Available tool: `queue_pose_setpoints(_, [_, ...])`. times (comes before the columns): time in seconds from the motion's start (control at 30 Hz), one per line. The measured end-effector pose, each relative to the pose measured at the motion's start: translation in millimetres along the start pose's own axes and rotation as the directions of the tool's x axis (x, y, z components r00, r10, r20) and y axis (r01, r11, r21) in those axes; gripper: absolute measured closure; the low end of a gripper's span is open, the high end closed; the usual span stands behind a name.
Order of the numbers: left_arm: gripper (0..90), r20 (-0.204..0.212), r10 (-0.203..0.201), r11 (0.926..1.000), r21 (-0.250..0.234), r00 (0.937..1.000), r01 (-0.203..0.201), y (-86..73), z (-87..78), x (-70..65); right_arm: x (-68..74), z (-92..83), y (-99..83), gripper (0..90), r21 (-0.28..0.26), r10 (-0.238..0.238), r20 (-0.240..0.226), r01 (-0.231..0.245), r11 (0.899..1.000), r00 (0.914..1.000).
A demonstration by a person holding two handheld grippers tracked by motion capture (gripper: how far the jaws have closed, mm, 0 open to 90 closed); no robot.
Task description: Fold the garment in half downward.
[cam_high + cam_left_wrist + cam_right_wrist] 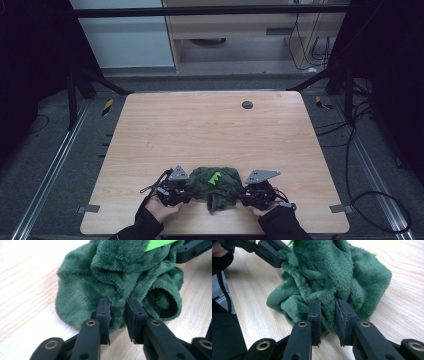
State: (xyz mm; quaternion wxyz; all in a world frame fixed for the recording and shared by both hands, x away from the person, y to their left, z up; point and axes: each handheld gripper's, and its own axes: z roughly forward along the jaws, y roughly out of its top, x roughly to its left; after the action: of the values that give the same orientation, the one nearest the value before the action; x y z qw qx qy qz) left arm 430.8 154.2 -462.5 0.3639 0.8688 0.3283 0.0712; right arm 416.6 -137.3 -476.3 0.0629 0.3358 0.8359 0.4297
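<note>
A dark green fleece garment (220, 187) lies bunched on the wooden table (200, 135) near its front edge, with a bright green tag (215, 176) on top. My left gripper (192, 190) meets the heap from the left. In the left gripper view its jaws (118, 305) stand narrowly apart with a fold of the fleece (100, 277) pinched between the pads. A black-lined cuff (162, 307) lies to the right of them. My right gripper (242, 196) comes in from the right. Its jaws (328, 305) likewise hold a ridge of the fleece (332, 270).
A person's hands and dark sleeves (150, 220) hold both grippers at the table's front edge. A small dark round disc (247, 105) sits near the far edge. Cables (360, 200) trail on the floor to the right. Metal frame rails flank the table.
</note>
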Motion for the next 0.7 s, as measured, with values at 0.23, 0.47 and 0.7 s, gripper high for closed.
queue_pose_setpoints(0.23, [65.6,-0.031,-0.019,0.9989,-0.043,0.9993,0.017,4.6,-15.7,7.4,-1.3,-11.5,4.1,71.4,-0.038,0.014,0.005,-0.014,0.999,0.9999])
queue_pose_setpoints(0.47, [72.0,-0.061,-0.054,0.9967,-0.064,0.9967,0.050,10.3,-24.9,16.7,-5.5,-22.2,10.7,71.8,-0.088,0.032,0.030,-0.029,0.996,0.9990])
queue_pose_setpoints(0.7, [84.7,-0.112,-0.057,0.9952,-0.086,0.9921,0.047,21.6,-23.7,27.2,-16.1,-22.9,19.3,81.1,-0.119,0.068,0.073,-0.059,0.991,0.9950])
